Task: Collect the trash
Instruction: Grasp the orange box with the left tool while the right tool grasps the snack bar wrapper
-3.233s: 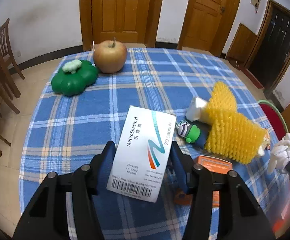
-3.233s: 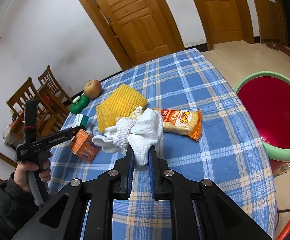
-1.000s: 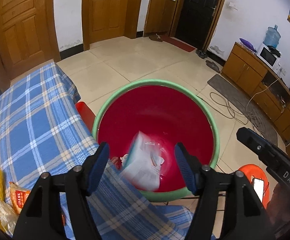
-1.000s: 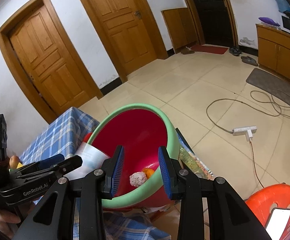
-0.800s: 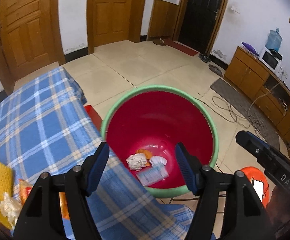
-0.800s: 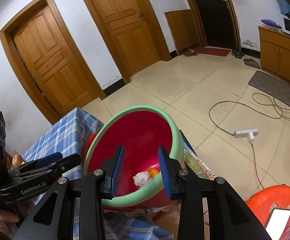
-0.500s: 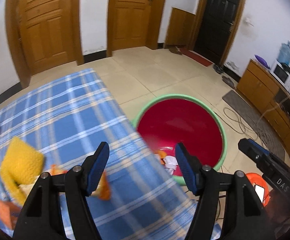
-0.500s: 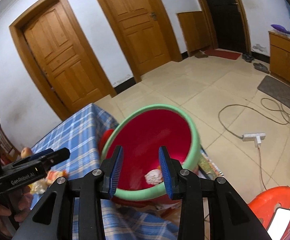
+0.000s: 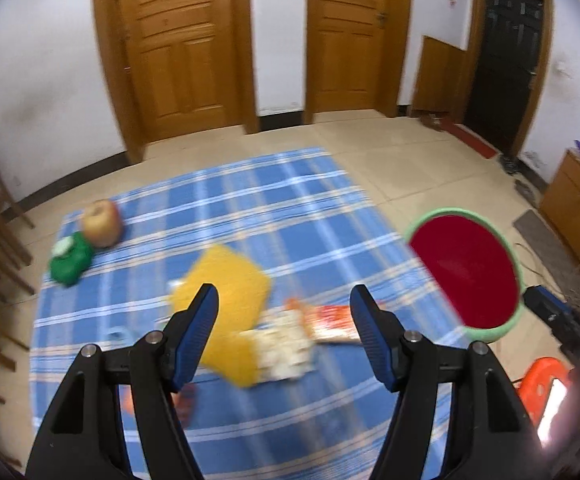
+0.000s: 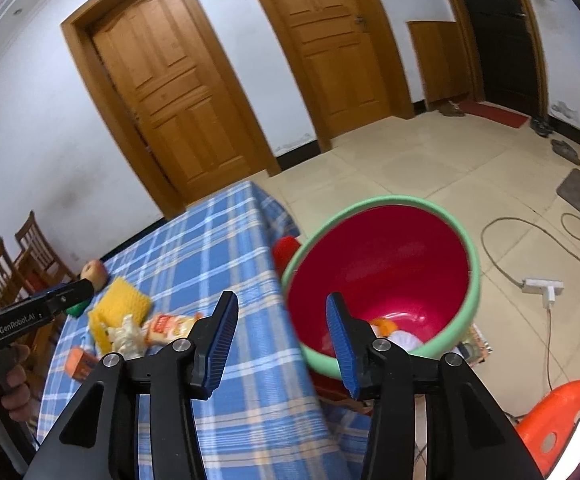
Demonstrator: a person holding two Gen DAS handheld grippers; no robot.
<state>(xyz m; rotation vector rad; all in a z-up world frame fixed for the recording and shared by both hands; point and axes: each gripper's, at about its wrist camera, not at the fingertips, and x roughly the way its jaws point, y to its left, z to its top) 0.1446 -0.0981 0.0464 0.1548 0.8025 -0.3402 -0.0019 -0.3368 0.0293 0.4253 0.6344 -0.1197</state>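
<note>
My left gripper [image 9: 284, 300] is open and empty above the blue plaid table [image 9: 250, 208], over a yellow foam net [image 9: 226, 284], a clear crumpled wrapper [image 9: 282, 350] and an orange snack packet [image 9: 329, 322]. My right gripper [image 10: 280, 306] is open and empty, between the table edge and the red bin with a green rim [image 10: 377, 268]. White and orange trash [image 10: 393, 330] lies in the bin. The bin also shows in the left wrist view [image 9: 469, 272]. The net [image 10: 120, 302], the packet [image 10: 170, 326] and an orange box [image 10: 82, 362] show in the right wrist view.
An apple [image 9: 101, 222] and a green lidded container [image 9: 68, 258] stand at the table's far left. Wooden chairs [image 10: 22, 256] stand beyond. An orange stool [image 10: 561, 420], a power strip with cables [image 10: 541, 286] and a mat lie on the floor.
Both grippers let their trash fall into the bin: the medicine box from the left, the white cloth from the right. The left gripper has since swung back over the table.
</note>
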